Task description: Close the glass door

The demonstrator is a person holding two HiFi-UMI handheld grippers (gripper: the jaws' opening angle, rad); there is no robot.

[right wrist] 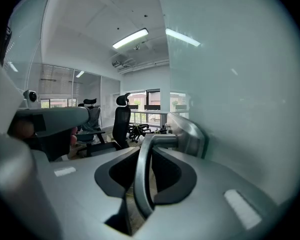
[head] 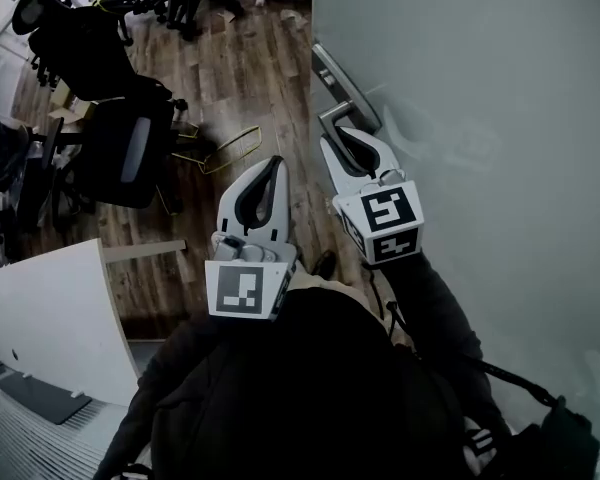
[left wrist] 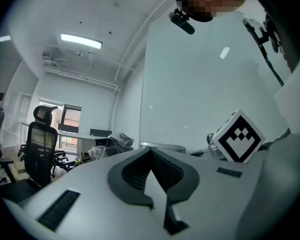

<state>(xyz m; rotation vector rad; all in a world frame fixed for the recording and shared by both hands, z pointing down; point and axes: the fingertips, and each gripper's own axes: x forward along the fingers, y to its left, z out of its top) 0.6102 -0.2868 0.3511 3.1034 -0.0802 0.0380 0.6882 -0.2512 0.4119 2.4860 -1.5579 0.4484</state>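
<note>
While the glass door (head: 480,88) is not yet shut, items are listed by size.

1. Glass door: frosted panel filling the head view from 1 to 5 o'clock, standing open over the wooden floor (head: 240,68). It lies at 3 o'clock of both tools.
2. Wooden floor: 10 to 12 o'clock, with an office chair (head: 120,148) at 9 o'clock and a white surface (head: 50,318) at 8 o'clock.
3. Right hand-held gripper (head: 350,140): nearer the door, just beside the pane. Its jaws are closed on the lever handle (head: 332,116), which stands between them in the right gripper view (right wrist: 140,184). How firmly the pads bite is hard to judge through the wide lens.
4. Left hand-held gripper (head: 275,160): at 9 o'clock of the right one and apart from the door. Its jaws are pressed together on nothing (left wrist: 151,151).
5. Lever handle: metal, fixed at the door's free edge, at 12 o'clock of the right tool. Its long axis runs roughly along that tool's own pointing line, so the grip lies lengthwise on the bar.

Judgement: the right hand is placed to swing the door, and the left is spare.
</note>
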